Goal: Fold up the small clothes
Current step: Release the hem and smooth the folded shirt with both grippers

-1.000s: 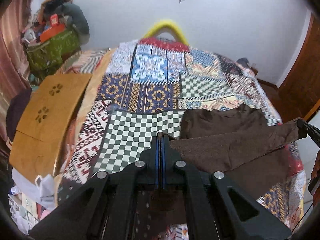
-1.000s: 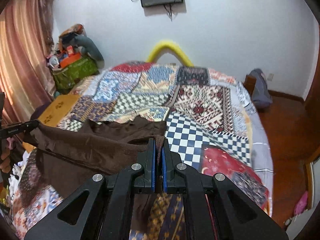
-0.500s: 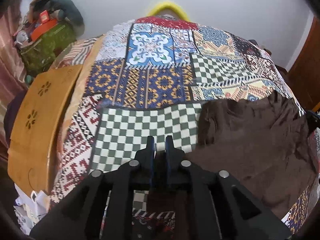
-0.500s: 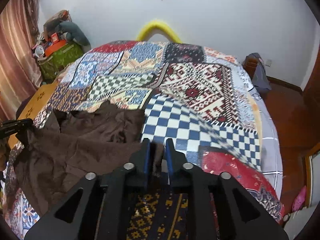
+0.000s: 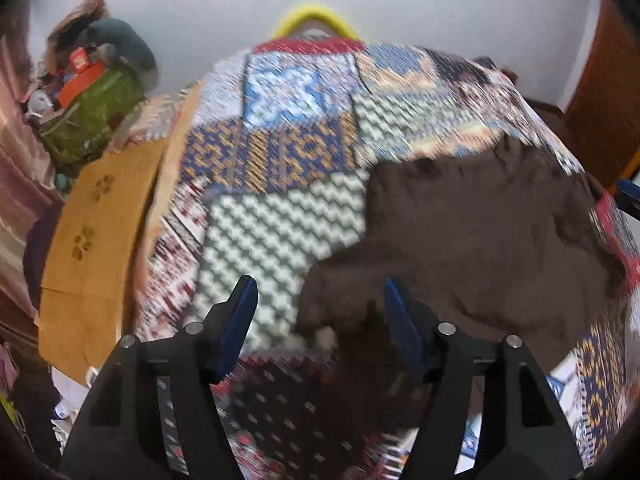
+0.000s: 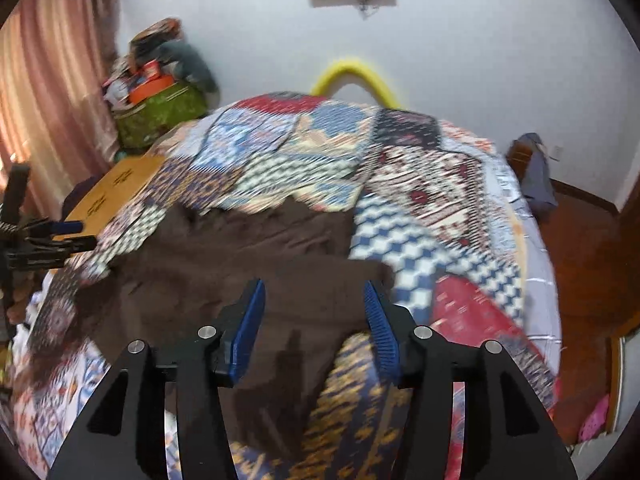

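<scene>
— Lying crumpled on the patchwork bedspread [image 5: 280,152], the brown garment [image 5: 472,240] is spread near the bed's front edge, right?

— Yes, and nothing pinches it. The left gripper [image 5: 318,308] has just been opening; its blue pads stand wide, a corner of cloth loose between them.

— And the right gripper [image 6: 314,304]?

— Just been opening too, jaws apart over the garment's other edge, untouched. Beyond lie a tan board [image 5: 96,232] and a yellow arch [image 6: 354,76].

Even indoor light, motion blur, fisheye vignetting
</scene>
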Demonstrator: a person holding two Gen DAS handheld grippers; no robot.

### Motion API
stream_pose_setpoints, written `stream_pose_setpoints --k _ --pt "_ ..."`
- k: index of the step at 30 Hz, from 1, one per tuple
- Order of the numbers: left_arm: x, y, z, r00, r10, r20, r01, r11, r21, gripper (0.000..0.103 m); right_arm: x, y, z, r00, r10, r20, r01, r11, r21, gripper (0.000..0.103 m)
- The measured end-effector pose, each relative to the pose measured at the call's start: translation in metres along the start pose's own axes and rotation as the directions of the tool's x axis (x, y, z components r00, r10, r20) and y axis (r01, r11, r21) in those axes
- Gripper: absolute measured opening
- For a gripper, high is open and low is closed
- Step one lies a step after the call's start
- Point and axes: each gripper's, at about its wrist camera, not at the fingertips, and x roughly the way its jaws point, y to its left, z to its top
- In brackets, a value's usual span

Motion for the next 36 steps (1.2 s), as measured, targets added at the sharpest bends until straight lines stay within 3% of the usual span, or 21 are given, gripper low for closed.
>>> stream_pose_setpoints --k 5,9,14,20,24,27,29,32,36 --pt "0.015 -0.033 -0.019 0.991 -0.101 -0.084 0.102 0.995 0.012 0.070 0.018 0.029 -0.019 0.997 0.067 -0.047 -0.069 0.997 -0.025 0.048" --pt "0.017 -0.057 -0.022 0.991 -0.114 -0.064 0.118 0.991 0.056 0.070 0.042 0.038 -0.025 0.986 0.120 -0.112 -0.122 0.993 -0.007 0.048" --pt "0.040 -0.068 -0.026 0.986 -0.110 -0.122 0.121 0.989 0.084 0.070 0.069 0.046 -0.018 0.972 0.124 -0.200 -0.131 0.991 -0.019 0.050" --pt "0.045 -0.064 -0.030 0.981 -0.151 -0.123 0.160 0.984 0.072 0.070 0.102 0.050 0.010 0.961 0.070 -0.269 -0.096 0.992 -0.083 0.050" --pt "0.045 -0.069 -0.032 0.983 -0.137 -0.123 0.149 0.984 0.100 0.070 0.115 0.043 0.045 0.972 0.003 -0.235 -0.029 0.994 -0.106 0.047" --pt "0.046 -0.069 -0.033 0.983 -0.141 -0.121 0.153 0.983 0.103 0.070 0.112 0.030 0.077 0.986 -0.094 -0.136 0.085 0.994 -0.075 0.047" --pt "0.046 -0.066 -0.033 0.981 -0.152 -0.122 0.164 0.981 0.099 0.070 0.100 0.023 0.088 0.991 -0.098 -0.091 0.096 0.995 -0.030 0.048" --pt "0.043 -0.061 -0.029 0.979 -0.165 -0.116 0.174 0.982 0.076 0.070 0.076 0.023 0.082 0.998 -0.045 -0.052 0.044 0.999 -0.022 0.050" --pt "0.034 -0.049 -0.019 0.984 -0.162 -0.076 0.165 0.986 0.031 0.070 0.050 0.040 0.042 0.998 -0.031 -0.051 0.024 0.992 -0.128 0.050"
